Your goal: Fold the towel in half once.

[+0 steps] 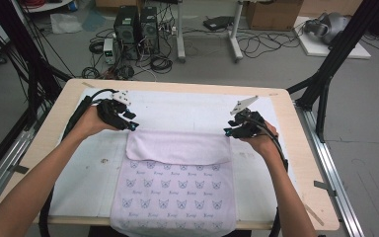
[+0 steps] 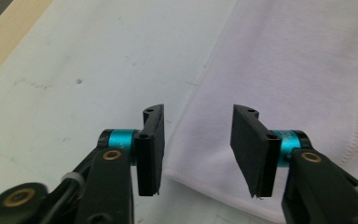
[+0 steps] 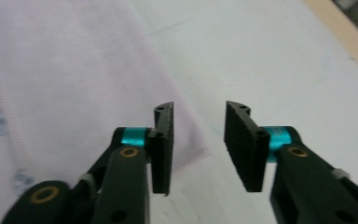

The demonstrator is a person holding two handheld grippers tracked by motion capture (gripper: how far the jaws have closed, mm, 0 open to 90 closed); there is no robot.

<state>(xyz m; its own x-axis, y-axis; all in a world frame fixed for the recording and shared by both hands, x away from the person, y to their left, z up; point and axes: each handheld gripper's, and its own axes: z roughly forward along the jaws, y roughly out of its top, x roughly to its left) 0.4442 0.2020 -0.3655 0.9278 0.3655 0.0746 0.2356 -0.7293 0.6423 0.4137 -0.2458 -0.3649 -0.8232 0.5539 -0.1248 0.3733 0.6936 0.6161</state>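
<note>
Black left gripper [image 1: 134,126], black right gripper [image 1: 226,131], teal collars, brass screws, flat black fingers [image 2: 150,149], trailing black cables

Towel part hidden, edges cropped
Towel [image 1: 173,190] near end runs off the tabletop [image 1: 301,163] past the picture's bottom edge; its folded-over flap covers the print beneath; right gripper view blurs the cat prints.

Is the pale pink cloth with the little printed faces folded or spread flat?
Partly folded: the pale pink cloth's far part is turned back over itself as a plain band, and the printed part nearer the person lies flat in a single layer.
</note>
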